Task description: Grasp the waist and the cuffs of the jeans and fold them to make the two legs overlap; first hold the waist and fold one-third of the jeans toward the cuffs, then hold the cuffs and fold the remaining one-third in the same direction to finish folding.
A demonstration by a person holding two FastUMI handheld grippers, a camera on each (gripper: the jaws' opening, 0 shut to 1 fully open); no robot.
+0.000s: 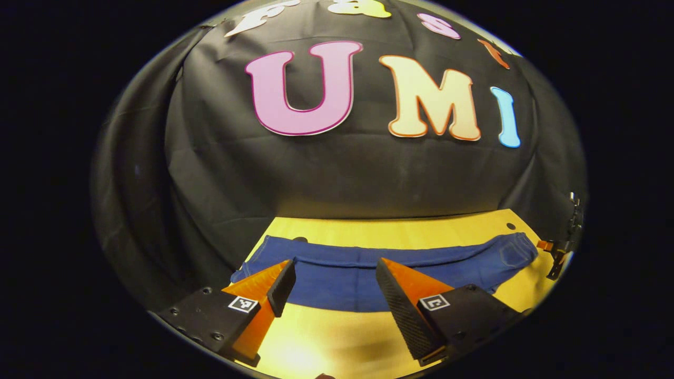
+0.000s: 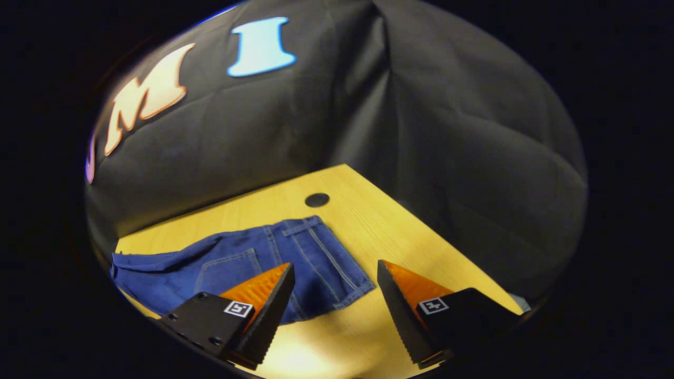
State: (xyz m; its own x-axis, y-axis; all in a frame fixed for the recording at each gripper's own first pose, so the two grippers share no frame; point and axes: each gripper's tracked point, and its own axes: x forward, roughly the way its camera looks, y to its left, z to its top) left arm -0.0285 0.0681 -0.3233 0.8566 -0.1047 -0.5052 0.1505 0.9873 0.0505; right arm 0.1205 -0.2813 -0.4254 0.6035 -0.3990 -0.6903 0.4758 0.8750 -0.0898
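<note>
The jeans [image 1: 368, 273] lie flat across the table [image 1: 410, 231], waist end at your right near the table's hole [image 2: 317, 200]. Your left gripper [image 1: 334, 287] and right gripper [image 2: 333, 289] hover above them, jaws spread, holding nothing.

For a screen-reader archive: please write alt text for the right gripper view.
Blue jeans lie flat on a wooden table, waist end nearest the open right gripper, which hangs just above it holding nothing. A small dark round hole marks the tabletop beyond the jeans.
</note>
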